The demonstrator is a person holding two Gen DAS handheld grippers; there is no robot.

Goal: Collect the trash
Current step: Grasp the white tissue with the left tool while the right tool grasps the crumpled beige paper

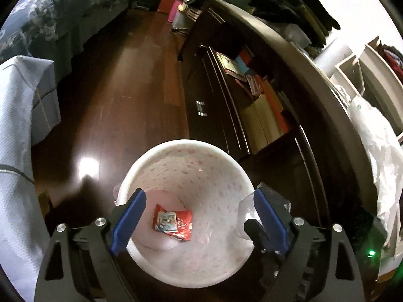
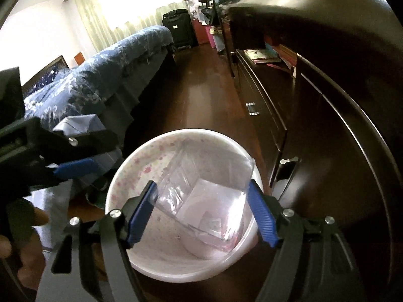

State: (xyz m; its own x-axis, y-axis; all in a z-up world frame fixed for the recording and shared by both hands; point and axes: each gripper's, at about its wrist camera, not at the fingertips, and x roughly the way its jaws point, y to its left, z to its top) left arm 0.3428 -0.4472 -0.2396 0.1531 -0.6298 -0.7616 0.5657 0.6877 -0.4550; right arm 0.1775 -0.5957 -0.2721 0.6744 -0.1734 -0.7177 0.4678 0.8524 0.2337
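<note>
A white bin with pink dots point(image 1: 186, 142) stands on the dark wood floor against a cabinet. A red snack wrapper point(image 1: 172, 222) lies at its bottom. My left gripper point(image 1: 199, 193) hangs open over the bin with nothing between its blue pads. My right gripper point(image 2: 201, 185) is open above the same bin point(image 2: 196, 132). A clear plastic container point(image 2: 201, 196) sits tilted between and below its fingers, inside the bin's mouth. I cannot tell if its edges still touch the pads. One blue pad of the left gripper's fingers point(image 2: 75, 167) shows at the left.
A bed with a blue patterned cover point(image 2: 100, 75) runs along the left. A dark cabinet point(image 2: 327, 100) with shelves of books point(image 1: 241, 75) lines the right. A white plastic bag point(image 1: 377, 138) lies on top of it. A black suitcase point(image 2: 178, 29) stands at the far end. A hand point(image 2: 37, 216) shows low left.
</note>
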